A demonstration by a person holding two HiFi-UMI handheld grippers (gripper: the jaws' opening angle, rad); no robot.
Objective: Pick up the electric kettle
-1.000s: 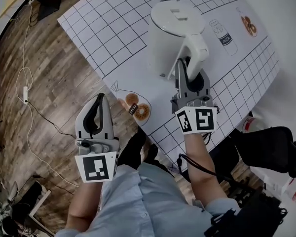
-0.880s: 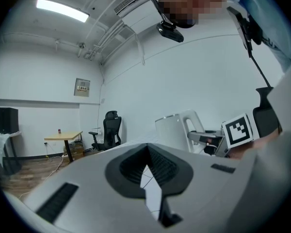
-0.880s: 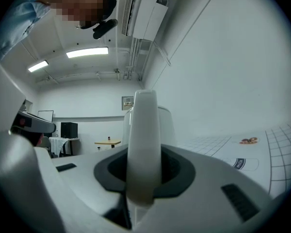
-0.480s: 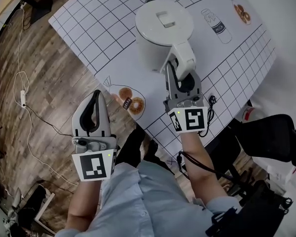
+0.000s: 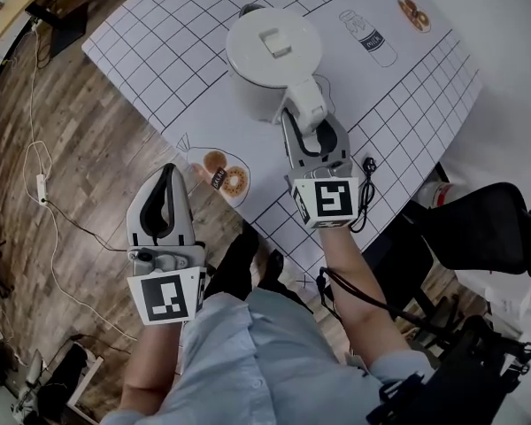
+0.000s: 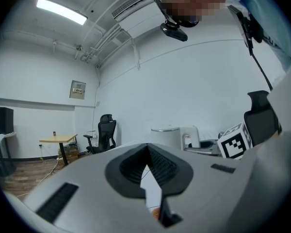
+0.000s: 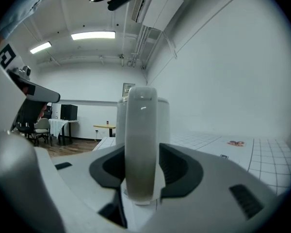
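Since a second ago the electric kettle (image 5: 270, 65) has come down and now stands upright on the gridded table (image 5: 173, 38). The right gripper (image 5: 306, 124) is releasing, its jaws opening with the kettle's handle (image 7: 140, 144) still between them. The lift looks over; the left gripper (image 5: 168, 182) stays clenched, empty

The left hand-held gripper (image 6: 147, 152) has its jaws closed together, with nothing between them. Beyond its tips, slightly right, stands the white electric kettle (image 6: 168, 137). A marker cube (image 6: 234, 141) sits farther right.
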